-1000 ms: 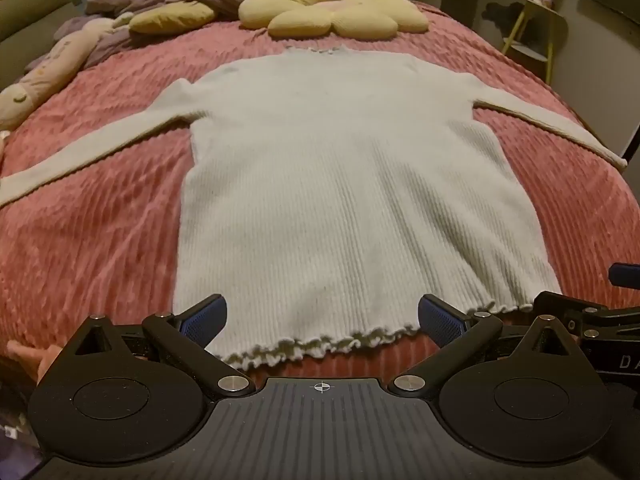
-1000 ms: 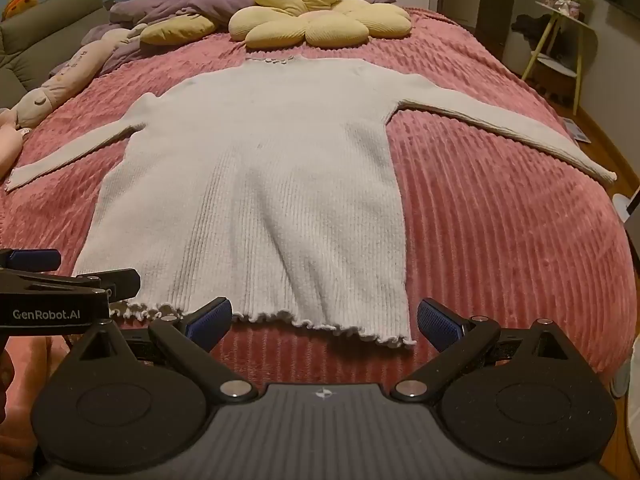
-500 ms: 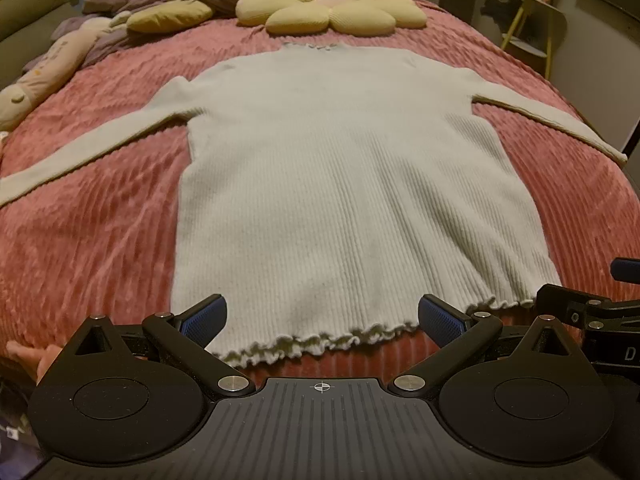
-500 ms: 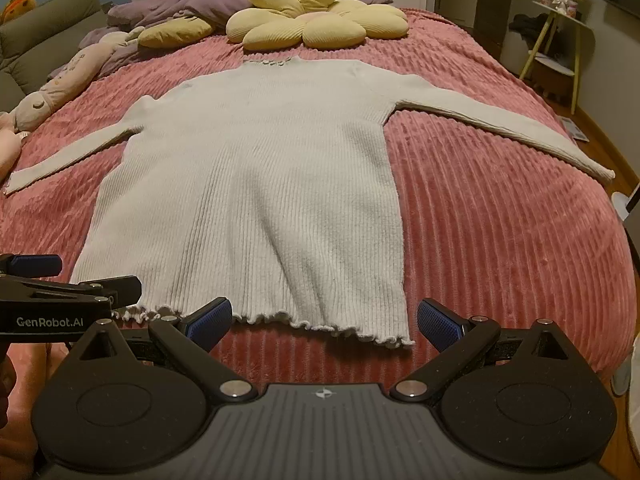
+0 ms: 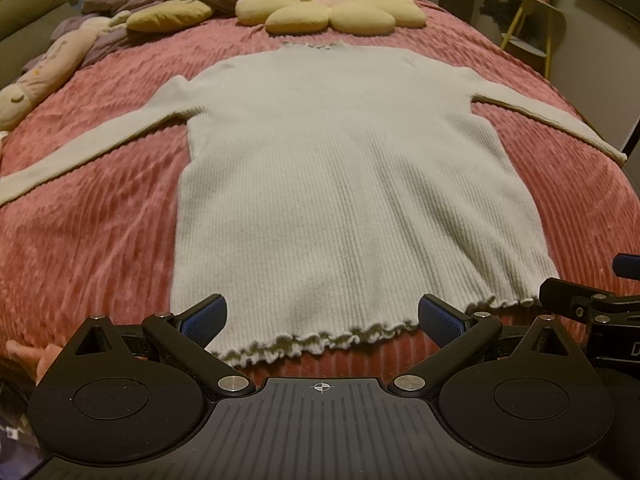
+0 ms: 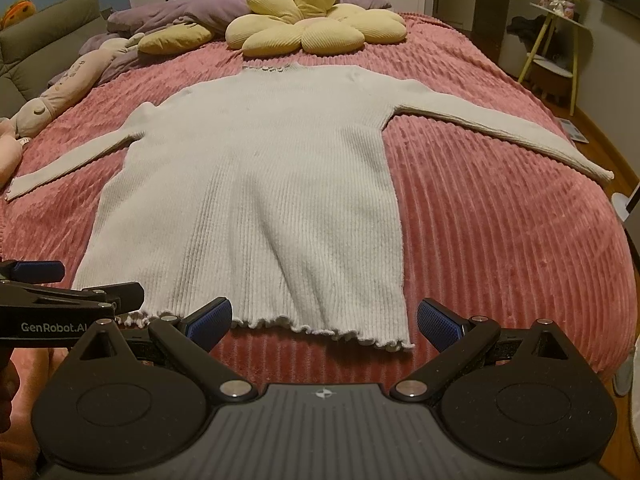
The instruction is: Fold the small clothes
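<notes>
Sweater first, seen from my left wrist: the pale ribbed knit long-sleeved sweater [image 5: 344,184] is lying flat on the pink corduroy-ribbed bedspread [image 5: 92,232], its long axis running straight away from me, frilled hem at the near edge of the bed and collar toward the yellow flower-shaped cushion [image 5: 328,8] at the far edge. I am holding my left gripper [image 5: 322,318] with its blue-padded jaws spread wide and nothing between them, just short of the hem's left half.

From my right wrist, my right gripper [image 6: 324,320] is likewise gaping and empty, facing the hem's right corner, which I judge it is nearer to. Both sleeves are stretching out sideways toward the bed's side edges. A long pink plush toy [image 6: 68,88] is resting near the far left corner, and a yellow-legged side table [image 6: 556,52] is standing beside the bed's right edge.
</notes>
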The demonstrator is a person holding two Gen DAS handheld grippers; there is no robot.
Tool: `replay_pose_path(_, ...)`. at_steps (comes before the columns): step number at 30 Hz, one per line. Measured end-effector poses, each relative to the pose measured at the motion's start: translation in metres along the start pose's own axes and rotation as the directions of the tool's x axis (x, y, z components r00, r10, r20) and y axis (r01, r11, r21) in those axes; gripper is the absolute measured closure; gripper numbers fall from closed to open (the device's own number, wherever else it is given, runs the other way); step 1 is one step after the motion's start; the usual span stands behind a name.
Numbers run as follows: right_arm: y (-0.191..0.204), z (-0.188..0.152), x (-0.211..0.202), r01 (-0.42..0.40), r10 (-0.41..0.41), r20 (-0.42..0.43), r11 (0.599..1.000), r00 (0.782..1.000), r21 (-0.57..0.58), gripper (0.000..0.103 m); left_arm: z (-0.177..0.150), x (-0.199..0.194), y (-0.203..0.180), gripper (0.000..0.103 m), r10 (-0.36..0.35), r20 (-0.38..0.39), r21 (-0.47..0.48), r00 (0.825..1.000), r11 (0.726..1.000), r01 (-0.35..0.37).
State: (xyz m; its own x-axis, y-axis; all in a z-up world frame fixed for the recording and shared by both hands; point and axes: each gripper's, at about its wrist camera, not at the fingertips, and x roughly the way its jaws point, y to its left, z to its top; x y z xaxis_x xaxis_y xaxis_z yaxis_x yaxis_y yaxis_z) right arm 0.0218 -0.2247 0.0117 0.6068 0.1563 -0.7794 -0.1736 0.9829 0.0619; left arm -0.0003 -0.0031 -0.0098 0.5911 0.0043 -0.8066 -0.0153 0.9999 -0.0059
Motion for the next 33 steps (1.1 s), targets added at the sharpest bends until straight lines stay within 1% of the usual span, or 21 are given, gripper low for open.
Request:
replay_pose_path(10, 0.001, 0.0015, -0.0037, -0.003, 0.003, 0.026, 1.0, 1.0, -0.007, 0.004, -0.0013, 0.0008, -0.0019, 0.0, -0.002, 0.0, 0.004, 1.0, 1.0, 0.002)
replay_pose_path(33, 0.002, 0.0012, -0.0091, -0.022, 0.022, 0.051, 1.0, 0.998, -0.011, 0.004, -0.0006, -0.0007, -0.0035, 0.0, -0.005, 0.001, 0.004, 1.0, 1.0, 0.005)
